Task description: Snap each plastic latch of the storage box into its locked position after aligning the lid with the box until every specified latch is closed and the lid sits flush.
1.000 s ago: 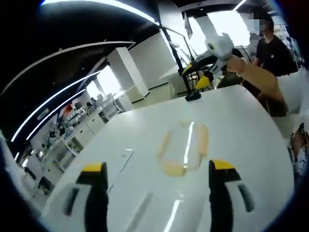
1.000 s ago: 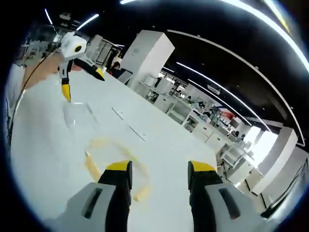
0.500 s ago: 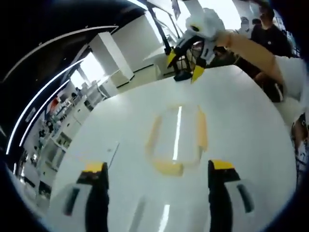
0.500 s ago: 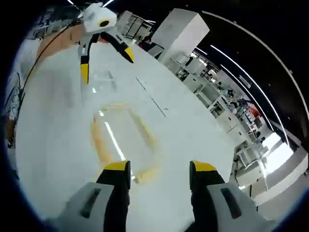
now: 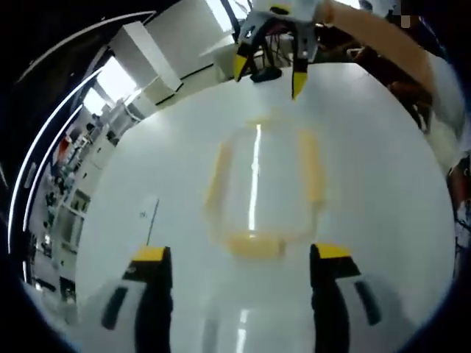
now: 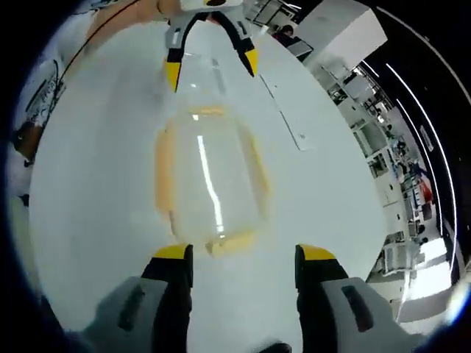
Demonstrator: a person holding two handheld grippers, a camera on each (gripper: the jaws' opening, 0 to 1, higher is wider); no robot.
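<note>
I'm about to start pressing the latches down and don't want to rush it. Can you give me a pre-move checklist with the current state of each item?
1. Left gripper open, empty: ok.
2. Right gripper open, empty: ok.
3. Storage box lies between both grippers on the white table: ok.
4. Lid flush on the box: cannot tell, blurred.
5. Yellow latches closed: cannot tell.
6. Jaws touching a latch: not ok, both short of the box.

Both views are brightly lit from ceiling light strips, curved by the fisheye toward the edges. A white glare streak is reflected on the clear storage box (image 5: 261, 184) (image 6: 210, 173). Motion blur softens most detail, especially in the left gripper view.
</note>
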